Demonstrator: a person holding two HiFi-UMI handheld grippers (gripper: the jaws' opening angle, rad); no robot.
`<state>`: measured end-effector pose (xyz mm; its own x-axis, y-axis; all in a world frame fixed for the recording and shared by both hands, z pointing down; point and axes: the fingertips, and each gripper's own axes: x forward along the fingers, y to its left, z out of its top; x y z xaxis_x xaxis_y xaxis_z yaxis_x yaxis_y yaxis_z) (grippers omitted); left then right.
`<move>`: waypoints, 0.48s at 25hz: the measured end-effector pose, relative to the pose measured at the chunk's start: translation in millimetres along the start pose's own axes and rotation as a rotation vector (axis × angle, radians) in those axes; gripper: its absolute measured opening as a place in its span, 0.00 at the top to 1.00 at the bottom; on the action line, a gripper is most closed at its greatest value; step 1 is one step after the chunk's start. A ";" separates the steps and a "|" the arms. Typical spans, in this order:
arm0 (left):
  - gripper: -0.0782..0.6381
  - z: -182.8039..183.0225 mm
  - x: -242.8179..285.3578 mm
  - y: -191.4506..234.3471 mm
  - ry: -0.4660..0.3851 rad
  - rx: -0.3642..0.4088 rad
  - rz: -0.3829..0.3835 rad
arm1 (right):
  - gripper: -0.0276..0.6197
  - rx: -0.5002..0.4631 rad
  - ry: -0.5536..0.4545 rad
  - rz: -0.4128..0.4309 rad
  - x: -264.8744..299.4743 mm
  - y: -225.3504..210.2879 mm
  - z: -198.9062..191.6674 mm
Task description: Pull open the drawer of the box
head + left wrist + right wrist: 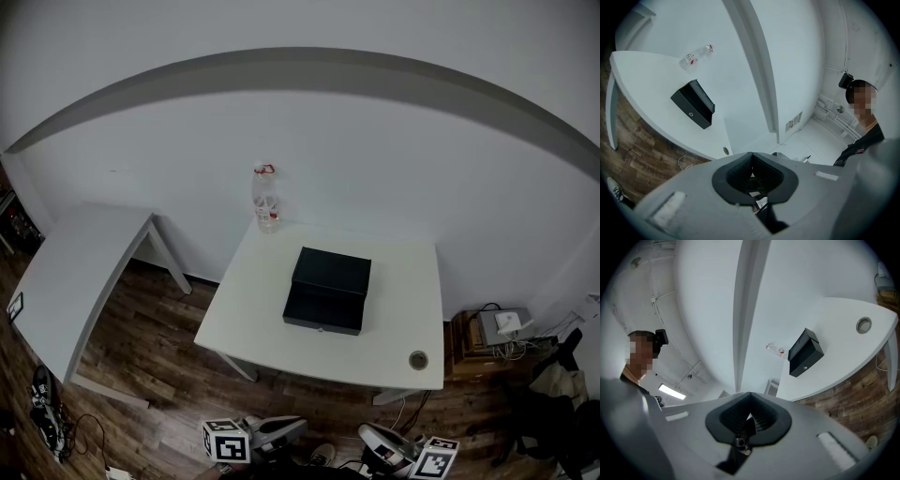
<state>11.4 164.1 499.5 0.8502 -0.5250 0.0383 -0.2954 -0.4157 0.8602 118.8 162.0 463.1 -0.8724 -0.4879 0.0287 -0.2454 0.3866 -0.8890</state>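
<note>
Box (327, 289), black and flat, lying near the middle of a white tabletop (394, 349), drawer front (322, 322) turned toward the near edge and carrying one small round knob (322, 327); drawer apparently fully shut. Clear plastic bottle (266, 199) standing upright behind the box, near the wall-side edge, apart from it. Round cable hole (418, 359) close to the tabletop's near right corner. Left claw (752, 161) and right claw (750, 401) both held low at the bottom of the head view, short of the tabletop and well apart from the box, each with jaws pressed together on nothing. Task judged not yet started. Risks from here: reaching the knob with jaws closed and merely bumping it, shoving the box back toward the bottle and tipping the bottle over; nipping only the rim of so small a knob and slipping off at the first tug; pulling with one claw alone on a seemingly light, unfastened box, dragging the whole box toward the near edge instead of sliding the drawer out; tugging too far and drawing the drawer right out of its shell. Probably calls for opening one claw before the approach and steadying the box top with the other.
</note>
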 end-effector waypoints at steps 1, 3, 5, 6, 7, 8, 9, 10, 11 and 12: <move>0.89 0.8 -0.5 0.3 -0.001 0.003 0.002 | 0.95 0.001 -0.001 0.001 0.6 0.3 -0.3; 0.89 1.8 -1.5 1.4 -0.004 0.006 0.003 | 0.95 0.003 -0.002 0.002 1.1 0.8 -0.7; 0.89 1.6 -1.8 1.3 -0.005 0.001 0.002 | 0.95 0.001 -0.002 0.000 0.6 1.0 -1.6; 0.89 0.9 -1.9 1.2 -0.005 -0.003 0.000 | 0.95 0.000 -0.002 0.000 0.3 1.2 -2.1; 0.89 0.2 -1.8 1.4 -0.004 -0.008 -0.002 | 0.95 0.000 -0.003 -0.001 0.4 1.2 -2.5; 0.89 -0.3 -1.7 1.8 -0.003 -0.012 -0.004 | 0.95 0.001 -0.003 -0.002 0.8 1.2 -2.8; 0.89 -0.5 -1.3 2.2 -0.002 -0.014 -0.006 | 0.95 0.001 -0.003 -0.003 1.3 0.9 -2.8; 0.89 -0.2 -1.0 2.4 0.000 -0.014 -0.007 | 0.95 0.001 -0.003 -0.004 1.7 0.6 -2.7; 0.89 0.4 -0.7 2.1 0.002 -0.013 -0.005 | 0.95 0.001 -0.002 -0.004 1.9 0.5 -2.4; 0.89 1.3 -0.6 1.3 0.005 -0.011 0.000 | 0.95 -0.001 -0.002 -0.003 2.1 0.5 -2.2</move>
<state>9.9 163.0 499.9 0.8525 -0.5211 0.0408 -0.2904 -0.4073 0.8659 116.0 162.9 463.7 -0.8709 -0.4906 0.0308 -0.2486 0.3855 -0.8886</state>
